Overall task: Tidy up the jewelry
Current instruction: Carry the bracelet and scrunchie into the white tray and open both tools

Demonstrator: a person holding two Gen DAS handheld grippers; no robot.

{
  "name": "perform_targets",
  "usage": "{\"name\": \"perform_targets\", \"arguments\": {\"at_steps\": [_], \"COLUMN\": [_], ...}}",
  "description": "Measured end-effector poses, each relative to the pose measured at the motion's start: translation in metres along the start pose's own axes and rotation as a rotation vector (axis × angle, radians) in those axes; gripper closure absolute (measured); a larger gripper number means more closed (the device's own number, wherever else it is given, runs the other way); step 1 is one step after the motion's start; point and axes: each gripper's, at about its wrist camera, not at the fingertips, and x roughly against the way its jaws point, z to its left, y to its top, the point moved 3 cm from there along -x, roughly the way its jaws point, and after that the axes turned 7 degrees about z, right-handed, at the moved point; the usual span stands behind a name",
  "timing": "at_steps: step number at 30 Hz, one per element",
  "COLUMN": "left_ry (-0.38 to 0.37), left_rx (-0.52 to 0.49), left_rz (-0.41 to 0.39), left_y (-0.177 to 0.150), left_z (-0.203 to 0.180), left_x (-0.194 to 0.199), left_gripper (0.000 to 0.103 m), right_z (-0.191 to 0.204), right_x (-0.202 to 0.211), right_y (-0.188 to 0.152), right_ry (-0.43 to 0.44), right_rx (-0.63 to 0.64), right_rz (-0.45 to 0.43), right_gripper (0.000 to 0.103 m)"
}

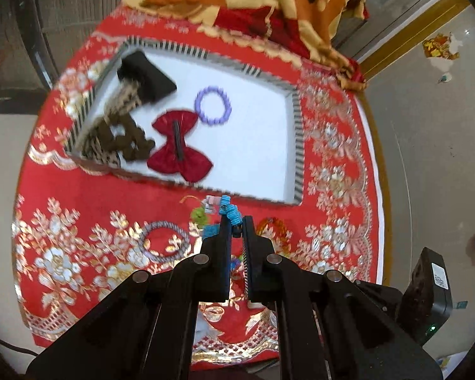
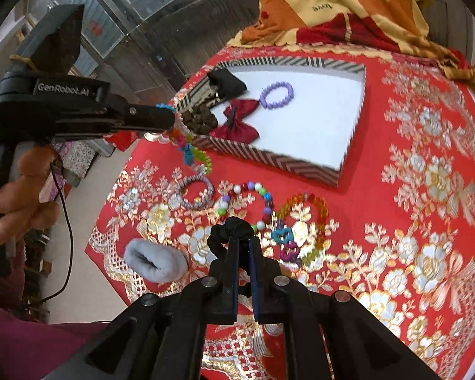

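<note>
Left claw (image 1: 236,226) pinching bead string (image 2: 191,148) aloft near tray (image 1: 296,145), right claw (image 2: 244,242) pinching black scrunchie (image 2: 229,228) over cloth; carry both clear of rim, lower onto bare white floor beside purple ring (image 1: 212,106), then release.

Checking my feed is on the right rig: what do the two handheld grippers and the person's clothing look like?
Both grippers are black, with flat parallel fingers on linkage arms with round silver pivot pins. The left gripper has white "GenRobot.AI" lettering on its body, and a thin dark cable hangs below it. A maroon sleeve shows at lower left.
</note>
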Motion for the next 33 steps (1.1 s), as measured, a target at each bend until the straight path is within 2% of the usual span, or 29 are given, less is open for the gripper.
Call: {"name": "perform_targets", "arguments": {"at_steps": [10, 17, 33], "left_ry": [0.039, 0.089, 0.131], "left_rx": [-0.017, -0.037, -0.074], "left_rz": [-0.053, -0.076, -0.061], "left_y": [0.025, 0.046, 0.097], "left_z": [0.005, 0.012, 0.029], "left_x": [0.017, 0.017, -0.001], "left_gripper": [0.098, 0.098, 0.098], "right_z": [-0.001, -0.007, -0.025], "right_x": [0.02, 0.018, -0.004], "right_y": [0.044, 0.076, 0.124], "right_ry": [-0.041, -0.065, -0.094], "right_rx": [-0.002, -0.032, -0.095], "right_rz": [-0.073, -0.1, -0.1], "right_gripper": [0.098, 0.098, 0.098]}}
